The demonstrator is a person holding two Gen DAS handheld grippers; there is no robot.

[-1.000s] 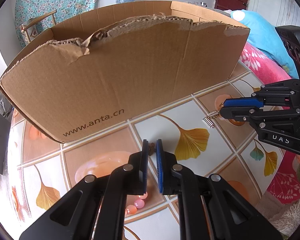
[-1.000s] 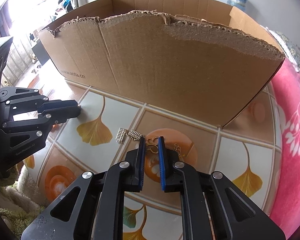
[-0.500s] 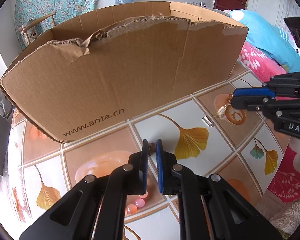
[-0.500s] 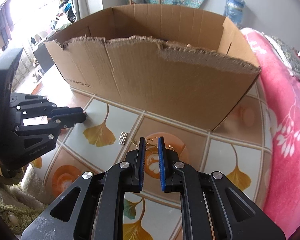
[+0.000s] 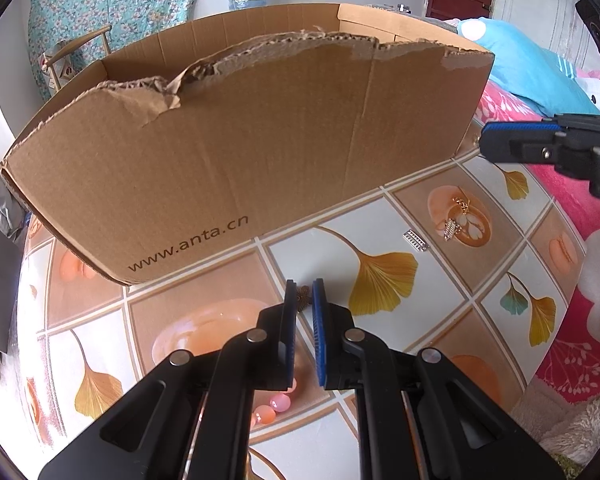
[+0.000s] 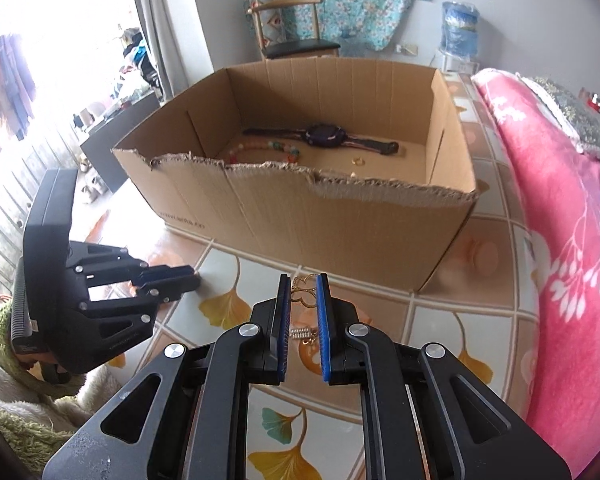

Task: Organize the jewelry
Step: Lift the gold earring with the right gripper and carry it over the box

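A torn cardboard box (image 6: 340, 220) stands on the tiled table; a dark watch (image 6: 324, 136), a bead bracelet (image 6: 260, 152) and a small gold ring (image 6: 358, 161) lie inside. My right gripper (image 6: 302, 284) is raised and shut on a gold chain (image 6: 304, 294), with a rhinestone piece (image 6: 300, 334) hanging below; it also shows in the left wrist view (image 5: 500, 140). My left gripper (image 5: 302, 292) is low on the table, its pads nearly closed around a small brown flower piece (image 5: 302, 298). A rhinestone clip (image 5: 415, 239) and a gold chain (image 5: 458, 216) lie on the table.
Pink beads (image 5: 268, 408) lie on the table under my left gripper. A pink floral blanket (image 6: 560, 240) borders the right side. A furry green rug (image 6: 24, 432) lies at the left. A chair (image 6: 292, 28) stands behind the box.
My right gripper has risen from the table with the gold chain between its pads, high enough to see into the box. My left gripper has stayed still.
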